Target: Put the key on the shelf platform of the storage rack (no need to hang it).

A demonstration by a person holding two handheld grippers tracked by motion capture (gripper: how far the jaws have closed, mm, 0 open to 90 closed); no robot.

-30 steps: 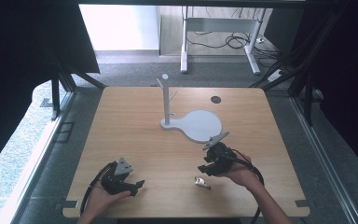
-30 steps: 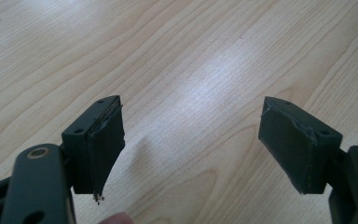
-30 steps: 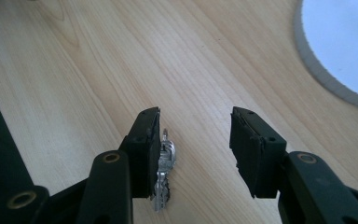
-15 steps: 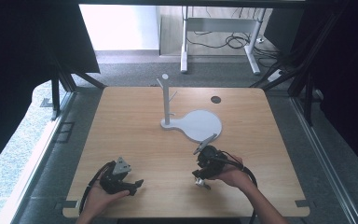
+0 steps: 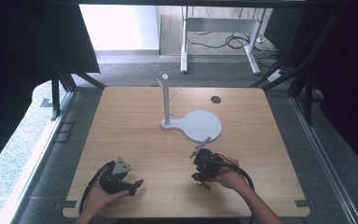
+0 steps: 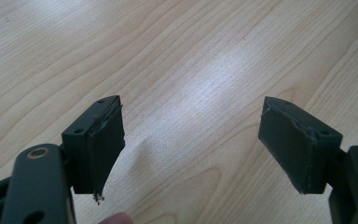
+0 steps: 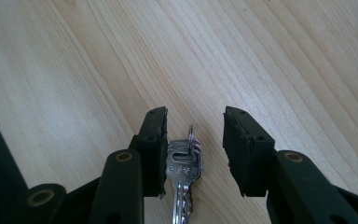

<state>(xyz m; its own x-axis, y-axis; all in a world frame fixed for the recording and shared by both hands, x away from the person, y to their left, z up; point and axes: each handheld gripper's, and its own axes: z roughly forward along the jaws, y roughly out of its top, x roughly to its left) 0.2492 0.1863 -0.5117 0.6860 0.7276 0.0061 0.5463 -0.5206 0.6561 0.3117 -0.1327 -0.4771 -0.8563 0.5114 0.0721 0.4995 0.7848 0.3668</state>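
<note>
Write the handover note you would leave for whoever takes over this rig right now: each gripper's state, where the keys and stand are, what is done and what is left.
Right gripper: jaws have just been closing around the keys, which lie on the table; a gap shows on one side, so no grip yet.
Left gripper: open, nothing between its jaws, near the table's front left.
Stand: white, upright on its round base at mid-table, pegs bare.
Done: right gripper is placed over the keys.
Left: close on the keys and lift; hanging them on the stand seems the likely aim.
</note>
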